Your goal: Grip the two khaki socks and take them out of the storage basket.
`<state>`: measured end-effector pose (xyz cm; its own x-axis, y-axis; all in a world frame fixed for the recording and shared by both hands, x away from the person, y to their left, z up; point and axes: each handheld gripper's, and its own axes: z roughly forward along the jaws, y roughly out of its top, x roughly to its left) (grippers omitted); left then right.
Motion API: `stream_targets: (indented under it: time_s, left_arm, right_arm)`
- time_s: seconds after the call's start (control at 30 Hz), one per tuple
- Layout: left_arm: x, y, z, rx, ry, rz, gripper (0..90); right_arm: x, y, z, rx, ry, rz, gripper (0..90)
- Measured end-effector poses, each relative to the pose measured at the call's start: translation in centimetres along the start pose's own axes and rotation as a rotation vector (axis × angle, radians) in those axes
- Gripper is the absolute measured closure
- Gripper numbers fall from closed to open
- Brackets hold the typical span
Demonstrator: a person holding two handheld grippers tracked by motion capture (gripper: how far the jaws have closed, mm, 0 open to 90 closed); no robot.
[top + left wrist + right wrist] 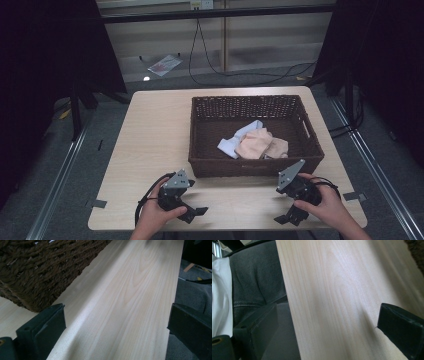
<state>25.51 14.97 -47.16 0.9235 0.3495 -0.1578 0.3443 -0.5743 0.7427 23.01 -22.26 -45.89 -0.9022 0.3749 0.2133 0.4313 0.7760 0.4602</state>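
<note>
High view: wicker basket (200, 131) on the light wood table (150, 145), right of centre. Inside it lie crumpled cloths (254, 143), peach and pale blue, toward the near wall. Left gripper (192, 212) and right gripper (286, 217) sit at the near table edge, each in a hand, well apart from the cloths.

Left gripper view: jaws spread wide, nothing between them; bare wood, basket (37, 272) corner just ahead.

Right gripper view: jaws wide apart, empty, over the table (342, 295) edge.
</note>
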Motion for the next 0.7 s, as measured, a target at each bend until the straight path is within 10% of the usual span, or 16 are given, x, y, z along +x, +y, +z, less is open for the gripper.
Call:
stream_targets:
  time_s: [0.7]
  left_arm:
    - [0.1, -0.5, -0.8, -0.003, 0.025, -0.001, 1.1]
  right_arm:
    - [0.3, 2.7, 0.8, 0.060, 0.034, -0.031, 3.9]
